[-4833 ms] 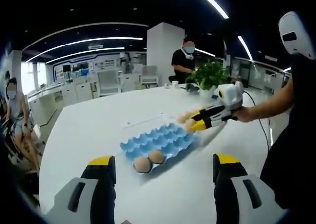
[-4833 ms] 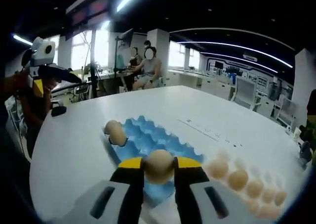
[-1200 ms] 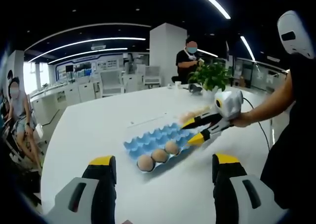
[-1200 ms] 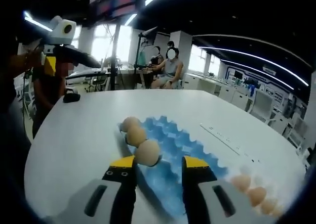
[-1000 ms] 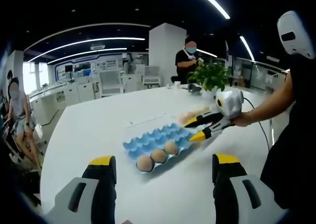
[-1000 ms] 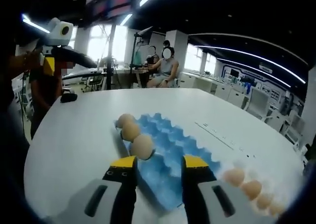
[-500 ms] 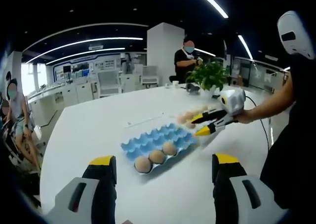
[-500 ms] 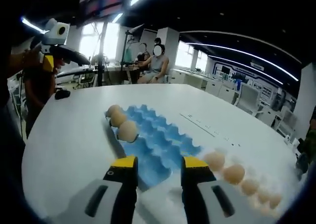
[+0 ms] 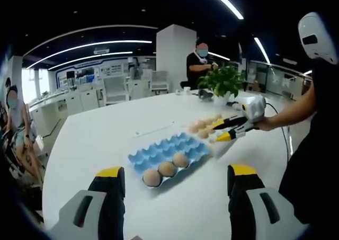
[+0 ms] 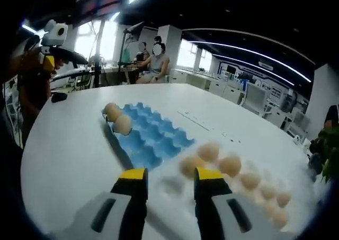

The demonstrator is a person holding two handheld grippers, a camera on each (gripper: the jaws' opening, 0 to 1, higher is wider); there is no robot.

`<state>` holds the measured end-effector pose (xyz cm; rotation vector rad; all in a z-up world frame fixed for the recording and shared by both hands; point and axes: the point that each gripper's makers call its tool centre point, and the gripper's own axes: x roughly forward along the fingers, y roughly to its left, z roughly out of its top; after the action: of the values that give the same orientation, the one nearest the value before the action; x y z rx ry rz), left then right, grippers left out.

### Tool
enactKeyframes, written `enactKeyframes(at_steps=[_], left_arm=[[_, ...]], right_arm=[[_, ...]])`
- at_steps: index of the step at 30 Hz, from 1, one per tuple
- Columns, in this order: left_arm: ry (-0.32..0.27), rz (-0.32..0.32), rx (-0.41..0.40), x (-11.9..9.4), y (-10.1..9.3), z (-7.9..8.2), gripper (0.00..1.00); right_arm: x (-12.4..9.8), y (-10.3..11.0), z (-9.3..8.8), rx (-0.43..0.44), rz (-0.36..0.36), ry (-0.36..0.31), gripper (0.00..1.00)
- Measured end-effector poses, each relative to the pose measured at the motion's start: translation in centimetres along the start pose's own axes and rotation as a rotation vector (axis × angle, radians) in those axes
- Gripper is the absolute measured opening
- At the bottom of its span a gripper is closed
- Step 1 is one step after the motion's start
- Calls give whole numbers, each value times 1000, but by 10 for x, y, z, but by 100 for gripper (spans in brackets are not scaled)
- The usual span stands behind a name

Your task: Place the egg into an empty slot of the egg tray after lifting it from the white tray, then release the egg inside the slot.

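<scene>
- The white tray point(image 10: 296, 219) is hard to make out against the white table point(image 10: 63, 160); its edges are washed out and its far end is cut off at the edge of the right gripper view.
- How many eggs are held in the white tray cannot be counted surely; the nearer ones point(image 10: 209, 151) are seen as pale tan ovals, the farther ones are blurred.
- The egg tray point(image 9: 169, 151) is seen as a light blue moulded tray, just beside the white tray.
- Three eggs point(image 9: 167, 168) are seated in a row along one edge of the egg tray; the remaining slots are bare.
- The right gripper point(image 10: 168, 179) is held over the white tray's near end, jaws apart, with nothing between them.
- The left gripper point(image 9: 172, 179) is held well back from the egg tray, jaws wide apart, with nothing held.
</scene>
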<state>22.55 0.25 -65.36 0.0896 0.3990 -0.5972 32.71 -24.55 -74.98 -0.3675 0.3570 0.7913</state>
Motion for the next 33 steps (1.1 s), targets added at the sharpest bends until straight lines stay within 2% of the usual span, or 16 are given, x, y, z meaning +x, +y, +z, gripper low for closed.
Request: enactKeyframes(at_steps=[5, 17, 33], left_arm=[[-1, -1, 0, -3, 1, 1, 80], [0, -12, 7, -1, 1, 6, 80], [0, -23, 14, 5, -2, 9, 80]], right_arm=[[-8, -8, -6, 4, -25, 10, 35], [-38, -38, -38, 32, -105, 74, 35], [-61, -71, -55, 39, -184, 109, 35]])
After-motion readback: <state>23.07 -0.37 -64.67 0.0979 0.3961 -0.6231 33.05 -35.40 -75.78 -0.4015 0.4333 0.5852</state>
